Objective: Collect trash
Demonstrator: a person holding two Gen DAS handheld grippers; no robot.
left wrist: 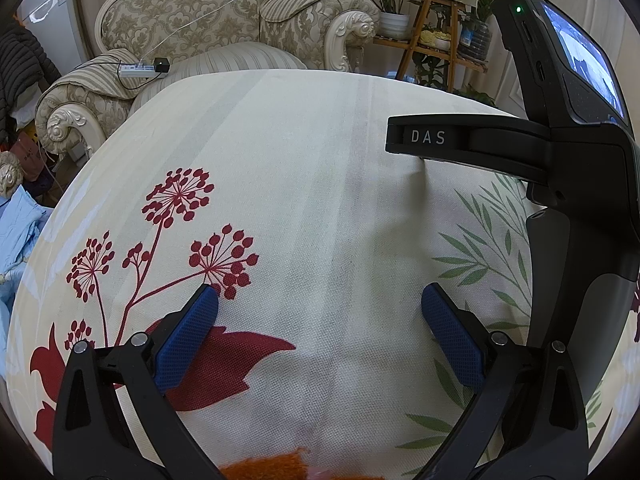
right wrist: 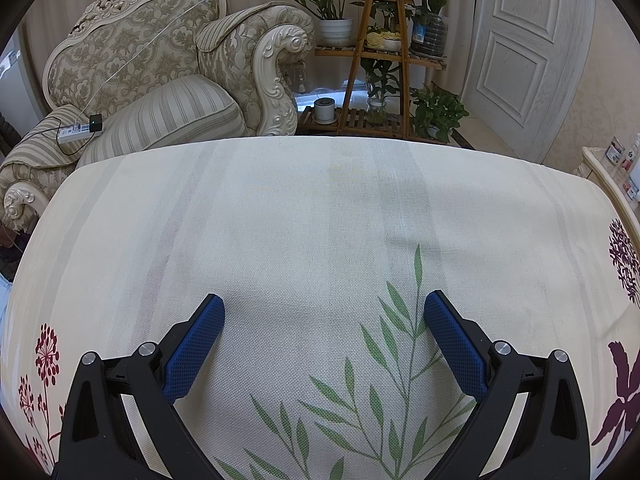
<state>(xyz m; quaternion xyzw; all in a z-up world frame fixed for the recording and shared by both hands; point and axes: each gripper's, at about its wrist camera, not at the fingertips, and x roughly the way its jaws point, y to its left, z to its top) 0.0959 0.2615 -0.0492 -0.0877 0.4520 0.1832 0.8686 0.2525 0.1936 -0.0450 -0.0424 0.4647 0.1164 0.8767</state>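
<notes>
- An orange fuzzy scrap (left wrist: pixel 266 465) lies at the very bottom edge of the left wrist view, on the tabletop (left wrist: pixel 320 200), just below the left claw (left wrist: pixel 320 312); only its upper part shows, so what it is cannot be told.
- The left claw is spread wide, blue pads (left wrist: pixel 188 340) apart, nothing between them, over a red flower print.
- The right claw (right wrist: pixel 324 316) is also wide and empty, over a green leaf print on the cloth.
- In the left view the right claw's black body, marked "DAS", reaches in from the right, above the tabletop, with a lit screen (left wrist: pixel 580 52) on top.
- Behind the tabletop stands an armchair (right wrist: pixel 140 60) with a power strip (right wrist: pixel 78 130) on its arm.
- A plant stand (right wrist: pixel 380 60) and a white door (right wrist: pixel 520 52) are further back.
- No other trash shows on the cloth.
</notes>
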